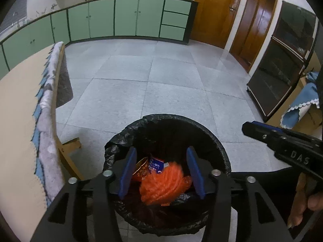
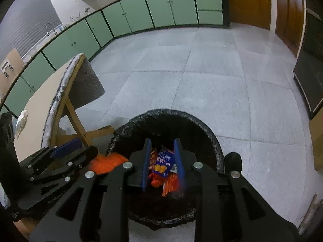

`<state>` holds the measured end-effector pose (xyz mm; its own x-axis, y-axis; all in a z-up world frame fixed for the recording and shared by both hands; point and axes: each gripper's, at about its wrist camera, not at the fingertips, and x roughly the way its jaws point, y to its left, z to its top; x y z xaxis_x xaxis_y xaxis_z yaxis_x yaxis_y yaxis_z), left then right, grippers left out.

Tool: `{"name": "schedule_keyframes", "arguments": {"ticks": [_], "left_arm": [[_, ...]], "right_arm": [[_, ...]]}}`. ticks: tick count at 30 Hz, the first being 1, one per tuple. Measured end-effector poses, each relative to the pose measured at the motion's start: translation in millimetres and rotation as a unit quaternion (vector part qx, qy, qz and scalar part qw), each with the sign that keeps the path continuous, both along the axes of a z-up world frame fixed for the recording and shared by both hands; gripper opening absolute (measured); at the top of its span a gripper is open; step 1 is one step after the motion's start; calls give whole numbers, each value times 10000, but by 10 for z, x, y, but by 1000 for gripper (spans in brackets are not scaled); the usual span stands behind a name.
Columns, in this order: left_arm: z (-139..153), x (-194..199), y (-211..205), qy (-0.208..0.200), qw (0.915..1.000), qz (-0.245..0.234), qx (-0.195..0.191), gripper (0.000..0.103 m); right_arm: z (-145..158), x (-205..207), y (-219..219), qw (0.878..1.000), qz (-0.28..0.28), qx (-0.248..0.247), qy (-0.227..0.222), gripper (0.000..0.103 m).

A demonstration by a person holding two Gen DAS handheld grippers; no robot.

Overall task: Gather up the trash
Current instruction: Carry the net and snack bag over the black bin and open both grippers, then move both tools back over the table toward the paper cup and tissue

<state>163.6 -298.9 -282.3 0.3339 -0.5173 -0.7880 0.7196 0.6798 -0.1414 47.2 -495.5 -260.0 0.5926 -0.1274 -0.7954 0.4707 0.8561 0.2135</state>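
A round bin lined with a black bag [image 1: 212, 139] [image 2: 203, 127] stands on the floor below both grippers. My left gripper [image 1: 161, 171] is open above the bin, and an orange mesh bag [image 1: 161, 183] lies between its fingers, loose. In the right wrist view the orange mesh bag [image 2: 109, 162] shows at the bin's left rim. Snack wrappers [image 1: 155, 165] [image 2: 163, 161] lie inside the bin. My right gripper [image 2: 162, 159] is open and empty over the bin, and it shows in the left wrist view [image 1: 250, 129] at the right. A crumpled white tissue [image 2: 21, 121] lies on the table.
A wooden table [image 1: 18, 104] [image 2: 40, 104] with a patterned cloth edge stands left of the bin. Green cabinets [image 1: 125, 16] line the far wall. A dark glass cabinet [image 1: 282, 64] and a box under a blue cloth [image 1: 302, 102] stand at the right. The floor is grey tile.
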Motion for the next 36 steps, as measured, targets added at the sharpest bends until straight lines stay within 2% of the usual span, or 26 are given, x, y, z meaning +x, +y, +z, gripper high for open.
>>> {"name": "schedule_keyframes", "arguments": {"ticks": [9,14,19,20,24,27,33,36], "left_arm": [[5,15,-7,-44,10000,-65,-10,57],[199,31,195,-285,9992,173,-212,61],[542,75,717,-716,9940,716,-407,68],[599,84,836,-806,9923,833,-430,69],[786,155,1362,-1049,9838,1377,-461,77],[900,218,1784,-1320,9743,1788,-366,84],[980,421,2725,-1604,9514,2617,-244,86],[960,582,3196,-1609,9390,3035,-181,86]], "right_arm": [[79,-2,31,10000,14,-18,-35,24],[176,27,108,9998,90,-116,-104,24],[394,144,387,9984,332,-364,-284,38],[443,189,477,9976,424,-428,-331,39],[584,406,838,9943,764,-561,-481,53],[678,614,1170,9904,1079,-635,-586,63],[820,1056,1869,9785,1785,-653,-801,63],[866,1285,2212,9715,2093,-673,-887,63]]}}
